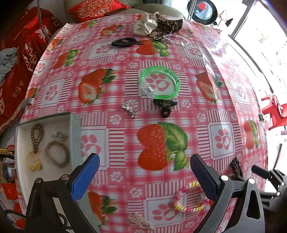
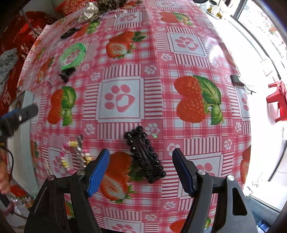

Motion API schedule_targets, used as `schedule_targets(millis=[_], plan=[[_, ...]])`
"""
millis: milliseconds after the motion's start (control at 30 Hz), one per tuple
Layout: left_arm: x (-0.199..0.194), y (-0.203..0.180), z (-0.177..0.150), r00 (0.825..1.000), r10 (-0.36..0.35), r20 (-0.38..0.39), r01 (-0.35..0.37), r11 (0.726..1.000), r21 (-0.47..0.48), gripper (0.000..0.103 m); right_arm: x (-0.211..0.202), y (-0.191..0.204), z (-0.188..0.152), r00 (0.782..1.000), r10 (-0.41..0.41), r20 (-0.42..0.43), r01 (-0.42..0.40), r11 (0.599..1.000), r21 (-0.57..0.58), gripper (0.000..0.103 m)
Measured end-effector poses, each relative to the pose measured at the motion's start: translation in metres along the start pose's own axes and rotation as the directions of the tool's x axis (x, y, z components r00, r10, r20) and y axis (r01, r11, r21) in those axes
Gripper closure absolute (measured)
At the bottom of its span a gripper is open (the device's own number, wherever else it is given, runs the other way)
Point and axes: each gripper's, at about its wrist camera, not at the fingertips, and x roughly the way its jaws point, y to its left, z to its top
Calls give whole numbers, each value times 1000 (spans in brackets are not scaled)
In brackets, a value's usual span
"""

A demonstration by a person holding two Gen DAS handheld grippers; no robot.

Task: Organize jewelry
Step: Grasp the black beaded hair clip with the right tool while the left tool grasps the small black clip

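My left gripper (image 1: 145,170) is open and empty above the strawberry tablecloth. A white tray (image 1: 23,172) at lower left holds two brown bead bracelets (image 1: 57,154) and a small silver piece. A green bangle (image 1: 159,84), a black hair clip (image 1: 166,105) and a silver clip (image 1: 130,109) lie ahead. A pink and yellow bead bracelet (image 1: 188,200) lies under the right finger. My right gripper (image 2: 140,168) is open, its fingers on either side of a black beaded hair clip (image 2: 145,156) lying on the cloth. The pink bracelet (image 2: 71,157) is to its left.
At the table's far edge lie a white scrunchie (image 1: 145,25), a leopard scrunchie (image 1: 168,22), a silver chain (image 1: 177,40) and a black hair tie (image 1: 123,42). Red cushions (image 1: 95,9) lie beyond. A red stool (image 2: 277,100) stands at right by the bright window.
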Motion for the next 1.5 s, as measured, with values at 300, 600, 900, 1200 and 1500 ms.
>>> schedule_targets(millis=[300,600,900,1200,1500], plan=[[26,-20,20,1000,6,-8,-6,1000,12,16,15,-9,-7,999,-42,-17,41,999,-36,28],[47,-37,40,1000,2,-7,-2,999,39,30,27,-14,-10,998,-59,-13,58,996,-61,29],[59,-45,52,1000,12,4,-12,999,53,44,28,12,-14,997,-78,21,80,989,-124,58],[58,-40,52,1000,-2,23,1,999,39,79,14,13,-7,997,-72,27,75,988,-134,71],[45,-34,48,998,-41,52,39,998,43,79,0,11,2,998,-22,51,27,994,-103,71]])
